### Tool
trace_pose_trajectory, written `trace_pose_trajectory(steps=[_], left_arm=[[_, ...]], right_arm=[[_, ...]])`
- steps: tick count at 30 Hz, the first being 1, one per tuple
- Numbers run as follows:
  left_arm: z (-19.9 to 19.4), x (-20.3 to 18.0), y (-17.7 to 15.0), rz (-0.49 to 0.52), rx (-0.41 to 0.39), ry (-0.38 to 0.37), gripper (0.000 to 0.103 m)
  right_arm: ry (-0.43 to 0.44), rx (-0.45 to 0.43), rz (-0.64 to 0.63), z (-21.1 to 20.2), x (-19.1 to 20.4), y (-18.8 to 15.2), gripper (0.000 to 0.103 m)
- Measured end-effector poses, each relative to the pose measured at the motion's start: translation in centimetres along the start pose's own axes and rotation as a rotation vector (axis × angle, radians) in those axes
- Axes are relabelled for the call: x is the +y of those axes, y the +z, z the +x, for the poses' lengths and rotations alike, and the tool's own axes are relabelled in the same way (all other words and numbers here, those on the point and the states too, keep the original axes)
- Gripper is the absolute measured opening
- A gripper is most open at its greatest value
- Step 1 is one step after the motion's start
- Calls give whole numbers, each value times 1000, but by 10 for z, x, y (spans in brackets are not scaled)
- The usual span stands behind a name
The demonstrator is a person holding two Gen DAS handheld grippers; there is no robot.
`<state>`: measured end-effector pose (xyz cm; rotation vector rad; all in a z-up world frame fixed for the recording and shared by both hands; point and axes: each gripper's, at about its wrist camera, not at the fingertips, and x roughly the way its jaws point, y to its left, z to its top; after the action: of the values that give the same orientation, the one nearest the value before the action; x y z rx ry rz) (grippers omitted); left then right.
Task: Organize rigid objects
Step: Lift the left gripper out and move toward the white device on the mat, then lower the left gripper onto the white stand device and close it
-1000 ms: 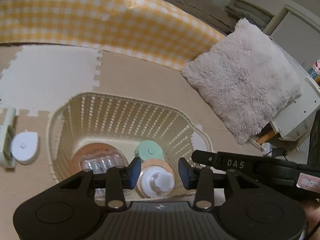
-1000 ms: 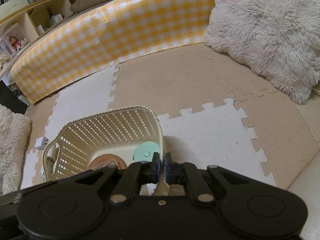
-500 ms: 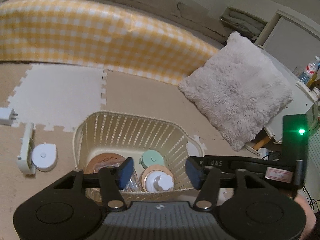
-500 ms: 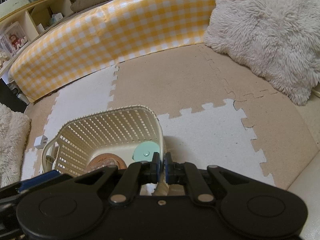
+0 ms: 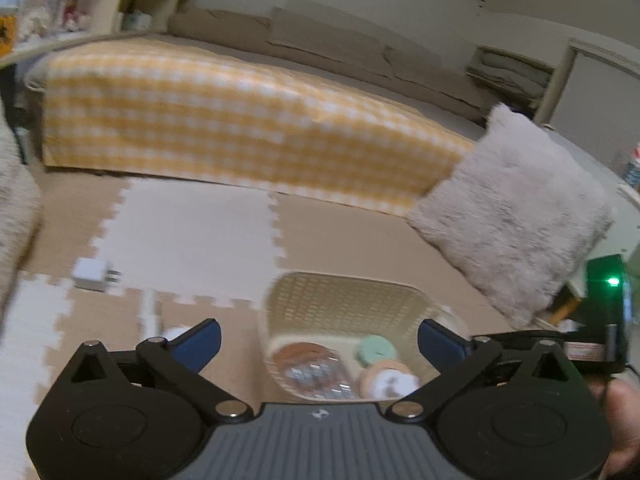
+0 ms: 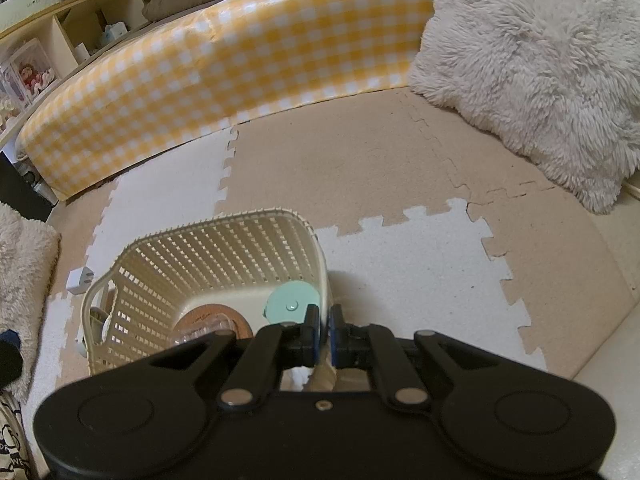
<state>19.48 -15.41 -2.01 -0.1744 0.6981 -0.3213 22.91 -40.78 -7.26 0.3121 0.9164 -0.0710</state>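
A cream slatted basket (image 5: 340, 296) (image 6: 224, 248) stands on the foam floor mat. In it lie a mint round lid (image 5: 376, 350) (image 6: 292, 302), a brown-rimmed clear container (image 5: 312, 368) (image 6: 212, 318) and a white pump bottle with a tan ring (image 5: 390, 380). My left gripper (image 5: 318, 344) is open wide and empty, raised above and to the left of the basket. My right gripper (image 6: 323, 328) is shut on the basket's right rim. A white charger plug (image 5: 94, 274) (image 6: 78, 278) lies on the mat left of the basket.
A yellow checked cushion wall (image 5: 224, 132) (image 6: 224, 60) runs along the back. A fluffy pillow (image 5: 516, 224) (image 6: 536, 64) lies at the right. A white round object (image 5: 172, 332) and a pale stick (image 5: 150, 308) lie left of the basket. Shelves (image 6: 52, 48) stand at the far left.
My left gripper has let go of the pump bottle, opened wide, and risen back and to the left. The bottle now rests in the basket. The right gripper has stayed put.
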Motion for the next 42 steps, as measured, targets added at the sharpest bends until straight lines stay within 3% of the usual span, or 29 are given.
trace_pose_trajectory(steps=[6, 17, 22, 26, 29, 32, 36, 42], left_arm=[[0, 27, -2, 6, -29, 120, 103], [25, 90, -35, -47, 18, 333, 103], [32, 109, -50, -110, 11, 269, 101], [38, 113, -53, -132, 4, 218, 70], [45, 113, -48, -126, -17, 203, 60], [54, 112, -40, -101, -31, 195, 58], [72, 108, -29, -77, 2, 192, 47], [90, 115, -21, -115, 62, 220, 18]], right_arm=[[-2, 0, -3, 0, 0, 0, 5], [-12, 2, -17, 1, 4, -2, 5], [-17, 2, -22, 1, 5, -2, 5], [-20, 5, -26, 1, 6, -2, 5], [-22, 5, -30, 1, 6, -2, 5], [-22, 5, -30, 1, 6, -2, 5], [-21, 4, -29, 1, 6, -2, 5], [-22, 7, -33, 2, 8, -2, 6]])
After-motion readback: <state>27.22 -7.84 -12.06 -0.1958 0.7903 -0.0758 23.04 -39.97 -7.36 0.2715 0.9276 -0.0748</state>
